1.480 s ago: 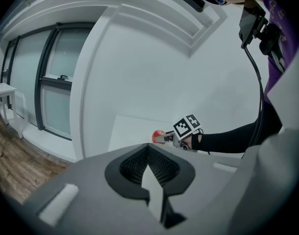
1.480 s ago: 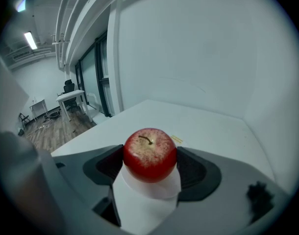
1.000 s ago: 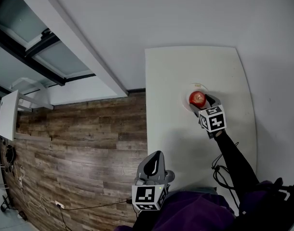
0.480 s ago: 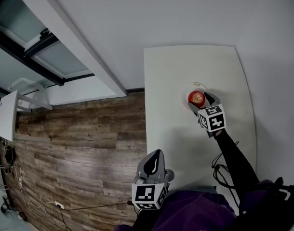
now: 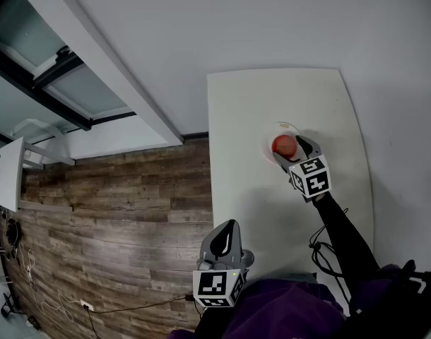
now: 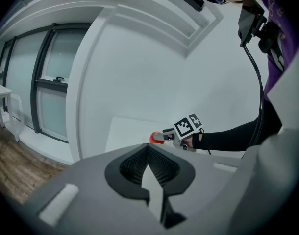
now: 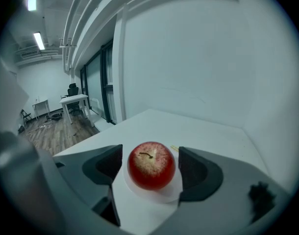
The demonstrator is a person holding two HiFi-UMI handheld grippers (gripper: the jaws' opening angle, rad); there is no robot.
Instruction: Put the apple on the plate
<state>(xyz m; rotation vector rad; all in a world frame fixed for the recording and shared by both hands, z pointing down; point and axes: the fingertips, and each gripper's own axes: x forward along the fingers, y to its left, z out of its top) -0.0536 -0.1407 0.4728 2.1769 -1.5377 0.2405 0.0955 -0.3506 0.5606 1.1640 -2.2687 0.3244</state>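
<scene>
A red apple (image 5: 284, 145) sits upright on a small white plate (image 5: 285, 127) in the middle of the white table (image 5: 272, 94). My right gripper (image 5: 293, 154) is open, one jaw on each side of the apple with a thin gap on both sides. In the right gripper view the apple (image 7: 151, 164) rests stem-up on the plate (image 7: 157, 196) between the dark pads (image 7: 193, 173). My left gripper (image 5: 228, 230) is shut and empty, held off the table's near left corner, close to my body. From the left gripper view (image 6: 148, 169) the apple (image 6: 154, 138) shows far off.
The table stands against a white wall, its left edge over wood flooring (image 5: 116, 210). A black cable (image 5: 320, 249) lies on the table near my right sleeve. Glass partitions (image 5: 81, 83) and a desk with a chair (image 7: 73, 98) lie to the left.
The head view has drifted slightly, and the table sits a little further left. Both grippers stay where they were, and the apple stays on the plate.
</scene>
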